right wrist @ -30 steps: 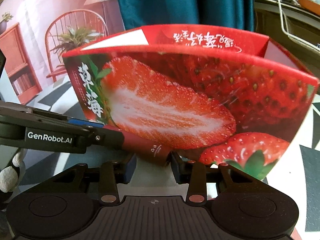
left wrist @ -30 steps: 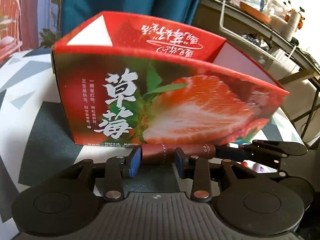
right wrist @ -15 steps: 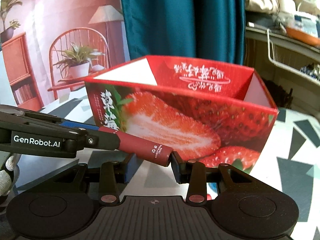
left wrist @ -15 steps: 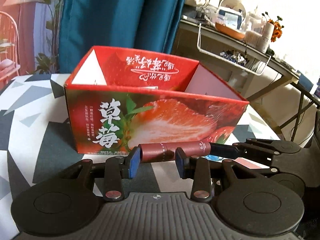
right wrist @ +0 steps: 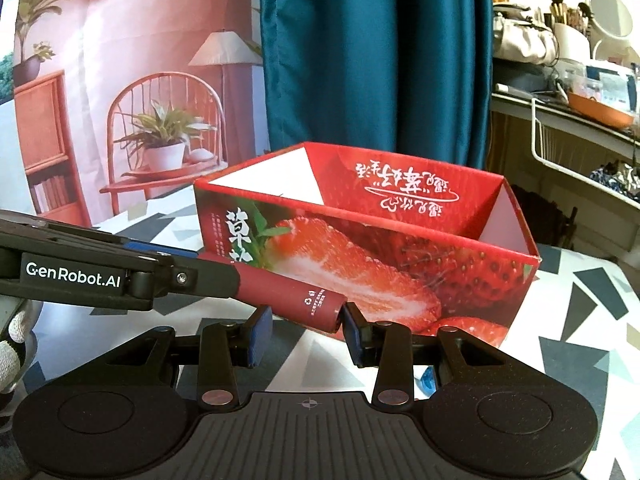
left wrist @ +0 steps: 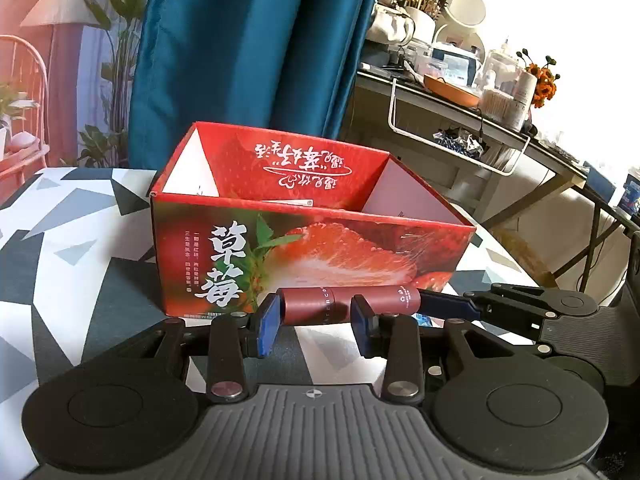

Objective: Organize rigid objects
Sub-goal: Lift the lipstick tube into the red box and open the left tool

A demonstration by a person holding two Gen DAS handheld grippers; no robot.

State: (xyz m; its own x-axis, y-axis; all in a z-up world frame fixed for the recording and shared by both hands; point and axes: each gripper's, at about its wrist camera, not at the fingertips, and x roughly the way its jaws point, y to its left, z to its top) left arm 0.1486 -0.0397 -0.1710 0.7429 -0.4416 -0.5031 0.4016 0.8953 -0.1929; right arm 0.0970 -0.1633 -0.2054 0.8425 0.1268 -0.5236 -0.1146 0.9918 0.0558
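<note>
Triangle-patterned bench (left wrist: 60, 264) bears a glossy cardboard strawberry box (left wrist: 308, 252); both claws, left (left wrist: 316, 320) and right (right wrist: 306, 330), pinch one smooth maroon tube (left wrist: 344, 304).

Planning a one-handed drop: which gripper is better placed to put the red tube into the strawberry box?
Probably left. Both grip the tube, but the box sits straight ahead of the left gripper, off-centre for the right gripper.

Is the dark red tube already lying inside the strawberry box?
No, the dark red tube is held in front of the strawberry box, outside its near wall, between both grippers.
</note>
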